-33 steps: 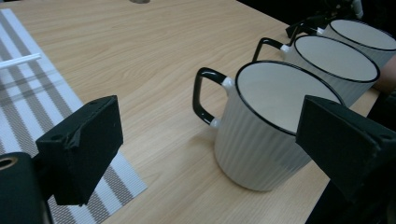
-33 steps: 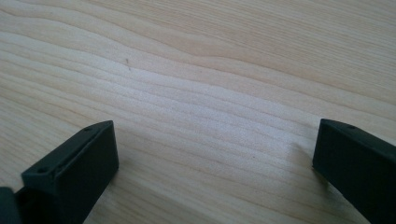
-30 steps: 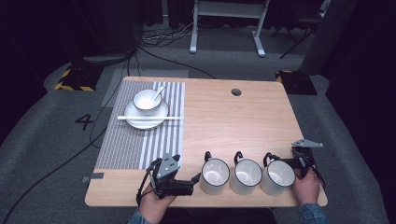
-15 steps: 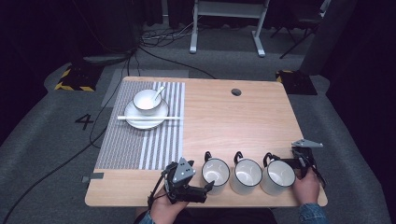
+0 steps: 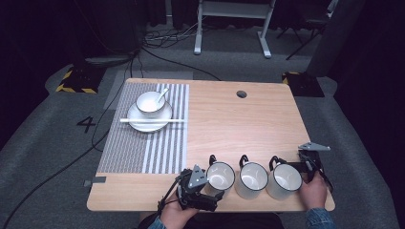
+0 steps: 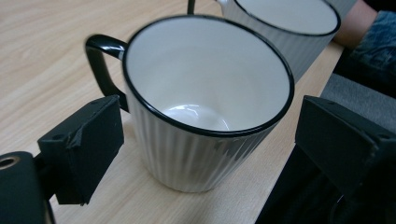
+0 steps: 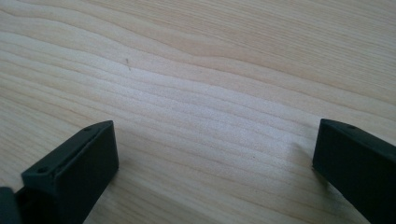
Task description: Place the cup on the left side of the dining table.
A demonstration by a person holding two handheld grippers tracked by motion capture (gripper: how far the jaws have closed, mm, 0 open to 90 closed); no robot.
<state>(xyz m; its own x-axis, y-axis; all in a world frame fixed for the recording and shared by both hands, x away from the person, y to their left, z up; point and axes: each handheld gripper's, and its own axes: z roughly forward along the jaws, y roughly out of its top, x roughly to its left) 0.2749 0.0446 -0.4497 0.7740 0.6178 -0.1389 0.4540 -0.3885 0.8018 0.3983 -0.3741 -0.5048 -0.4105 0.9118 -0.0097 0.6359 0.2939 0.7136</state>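
Three white ribbed mugs with black rims and handles stand in a row near the table's front edge: the left mug [image 5: 219,177], the middle mug [image 5: 252,179] and the right mug [image 5: 284,181]. My left gripper [image 5: 210,187] is open at the left mug, with one jaw on each side of it. In the left gripper view this mug [image 6: 205,93] stands upright and empty between the wide jaws of the gripper [image 6: 212,135], untouched by them, and the middle mug [image 6: 285,28] is behind it. My right gripper [image 5: 308,160] sits just right of the right mug, open [image 7: 215,158] over bare wood.
A grey striped placemat [image 5: 143,143] covers the left half of the table. On it stands a white plate [image 5: 149,121] with a bowl [image 5: 150,102], a spoon and a chopstick. A cable hole [image 5: 241,94] lies at the far side. The mugs stand close to the table's front edge [image 5: 119,207].
My left gripper has slid right along the front edge until its open jaws straddle the left mug. The right gripper and the mugs have stayed put.
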